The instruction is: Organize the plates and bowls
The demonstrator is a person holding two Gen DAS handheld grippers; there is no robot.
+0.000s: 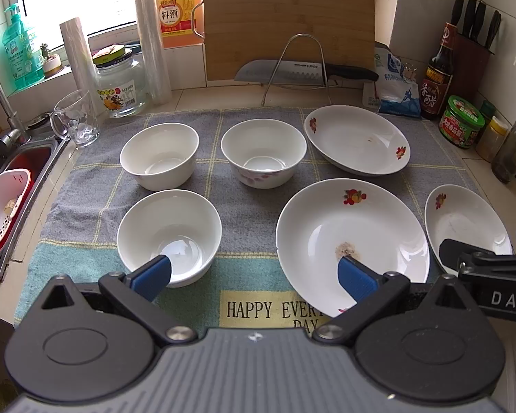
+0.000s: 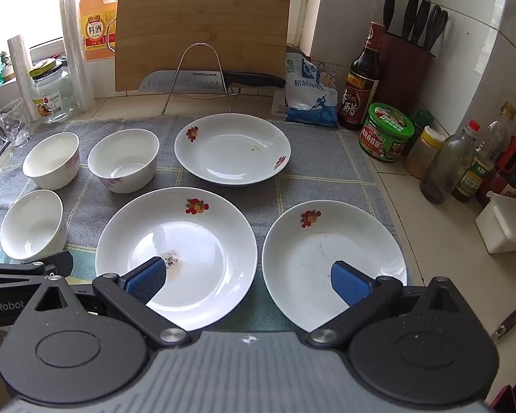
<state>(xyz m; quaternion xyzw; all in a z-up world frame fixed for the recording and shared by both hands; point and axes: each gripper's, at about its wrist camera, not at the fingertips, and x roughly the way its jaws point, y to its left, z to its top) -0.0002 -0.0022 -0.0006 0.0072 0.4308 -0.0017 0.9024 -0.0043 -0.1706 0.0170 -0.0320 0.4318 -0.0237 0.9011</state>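
Blue-padded jaws stand wide apart on both tools, and neither has hold of anything. The right gripper [image 2: 246,278] hovers low at the near edge of the grey checked towel [image 2: 275,192], my landmark, straddling the gap between the stained plate [image 2: 203,234] and the near-right plate [image 2: 330,241]: one pad sits over each dish, so either rim lies just ahead of it. The left gripper [image 1: 254,275] hangs near the same edge, its pads spanning from the near bowl [image 1: 168,230] to the stained plate. A plate has no long axis, so the grip turns on meeting a rim edge-on; I judge the right gripper the nearer one for the near-right plate, and the left for the near bowl. Toward the towel's far edge stand two more bowls [image 1: 160,153] and [image 1: 263,151], and a third plate [image 2: 232,148] at its far-right part. All six pieces lie apart, none stacked, so the sorting looks unbegun. Beyond the towel, a knife [image 2: 210,81] rests against a wire rack below the cutting board [image 2: 203,27], and sauce bottles [image 2: 361,75] crowd the tabletop to the right. Nothing blocks the near dishes, though the two tools sit close together.
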